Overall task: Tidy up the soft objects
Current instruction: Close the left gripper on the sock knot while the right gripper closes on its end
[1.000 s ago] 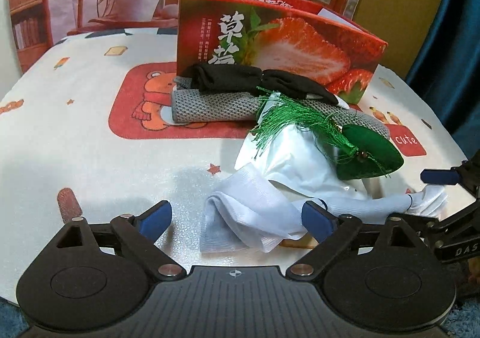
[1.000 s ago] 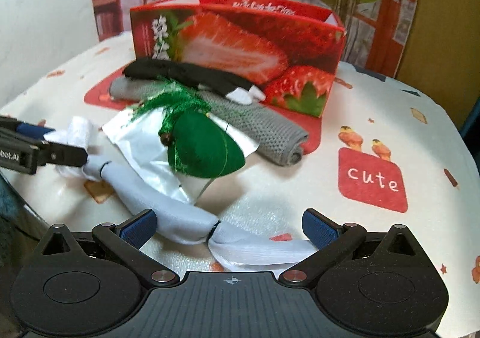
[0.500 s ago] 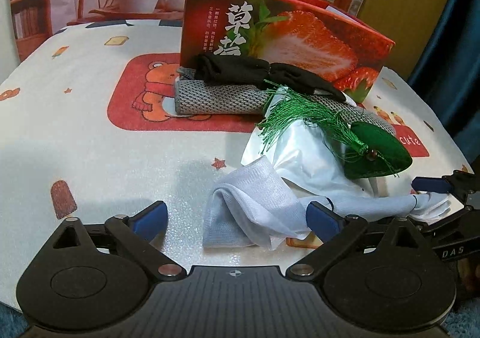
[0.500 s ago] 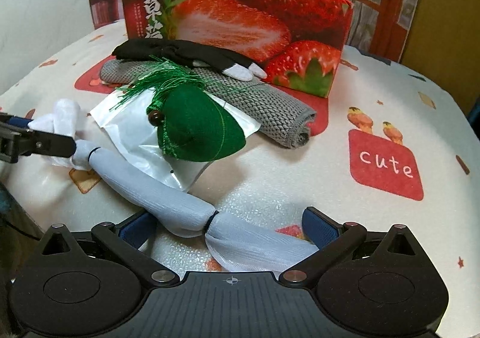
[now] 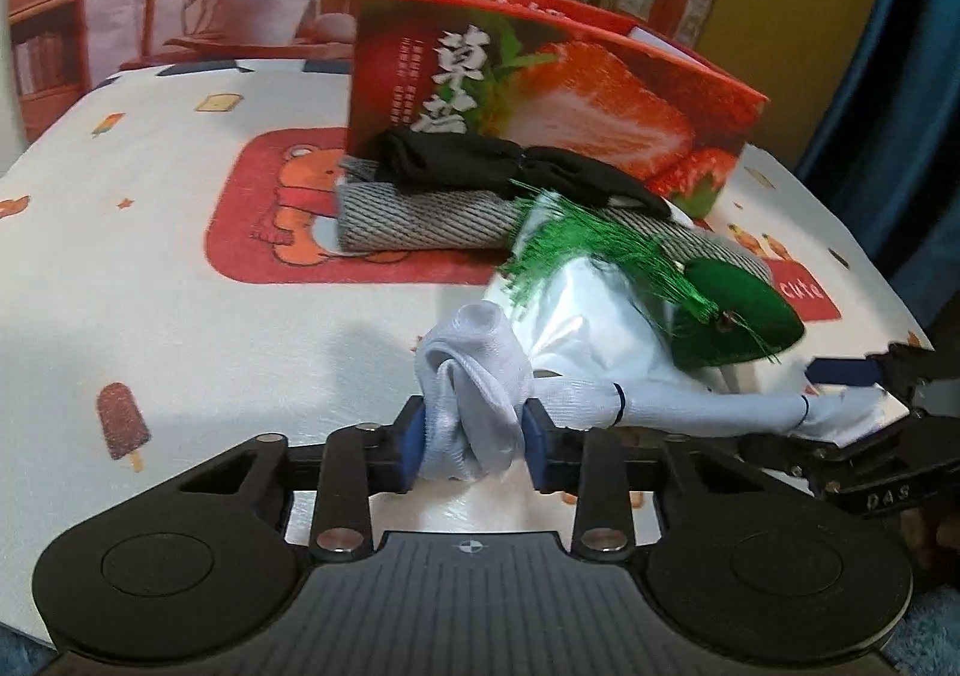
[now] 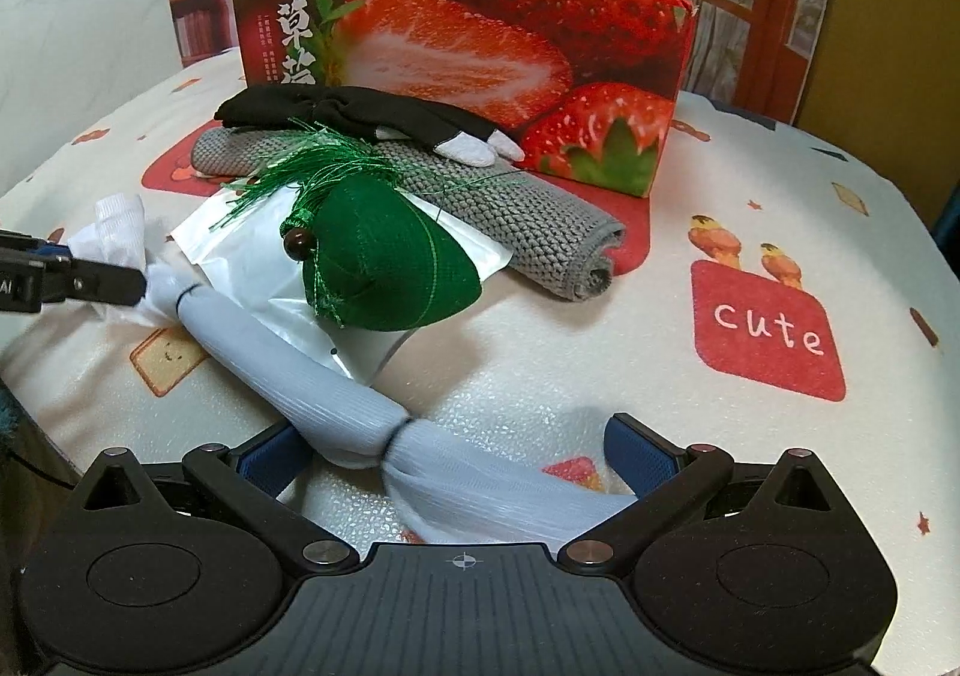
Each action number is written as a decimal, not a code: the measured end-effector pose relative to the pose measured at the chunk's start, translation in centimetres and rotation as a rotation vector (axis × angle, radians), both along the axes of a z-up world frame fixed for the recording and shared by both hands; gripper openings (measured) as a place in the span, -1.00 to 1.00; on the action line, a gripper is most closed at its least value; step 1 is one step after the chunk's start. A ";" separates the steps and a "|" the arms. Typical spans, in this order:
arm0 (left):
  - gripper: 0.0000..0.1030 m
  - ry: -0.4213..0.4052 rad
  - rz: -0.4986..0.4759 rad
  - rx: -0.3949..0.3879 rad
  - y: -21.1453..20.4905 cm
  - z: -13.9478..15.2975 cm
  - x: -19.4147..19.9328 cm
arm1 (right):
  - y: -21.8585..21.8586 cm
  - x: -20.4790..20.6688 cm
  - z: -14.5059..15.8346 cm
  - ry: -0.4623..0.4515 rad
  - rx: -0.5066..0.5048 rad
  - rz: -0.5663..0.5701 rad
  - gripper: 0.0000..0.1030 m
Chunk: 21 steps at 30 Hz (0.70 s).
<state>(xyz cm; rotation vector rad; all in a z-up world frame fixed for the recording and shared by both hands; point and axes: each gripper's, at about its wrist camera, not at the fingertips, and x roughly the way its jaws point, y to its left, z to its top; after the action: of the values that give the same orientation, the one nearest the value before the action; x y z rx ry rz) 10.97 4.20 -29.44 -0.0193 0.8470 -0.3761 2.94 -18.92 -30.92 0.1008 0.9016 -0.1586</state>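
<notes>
The left gripper (image 5: 474, 442) is closing, its blue pads pinching the bunched end of the white sock roll (image 5: 672, 406), while the right gripper (image 6: 462, 454) stands wide open around the other end without squeezing it, likely so the long, floppy roll can be lifted by both ends. The roll lies on the tablecloth (image 5: 180, 316) at the near edge, its middle against the plastic bag (image 6: 270, 250) under the green sachet (image 6: 390, 268), with the grey cloth (image 6: 516, 220), black glove (image 6: 336, 115) and strawberry box (image 6: 480, 52) behind. A second ago the left jaws stood wide, the sock end loose between them; now that end is gathered upright.
</notes>
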 end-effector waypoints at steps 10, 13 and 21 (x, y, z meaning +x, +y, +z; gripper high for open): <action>-0.38 0.018 0.152 -0.024 2.7 0.1 1.1 | -1.0 -0.1 0.1 -0.010 -0.009 -0.063 0.99; -0.38 0.012 0.137 0.000 2.2 0.2 1.1 | -1.3 -0.2 0.2 -0.024 -0.005 -0.073 0.98; -0.38 0.012 0.131 -0.001 2.2 0.1 1.0 | -0.7 -0.6 1.0 -0.091 -0.017 -0.048 0.82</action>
<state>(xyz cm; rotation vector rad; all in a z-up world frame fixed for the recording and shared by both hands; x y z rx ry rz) 11.97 6.38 -29.30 -0.0774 0.8524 -0.2538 2.33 -19.66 -29.91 0.1126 0.8070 -0.2045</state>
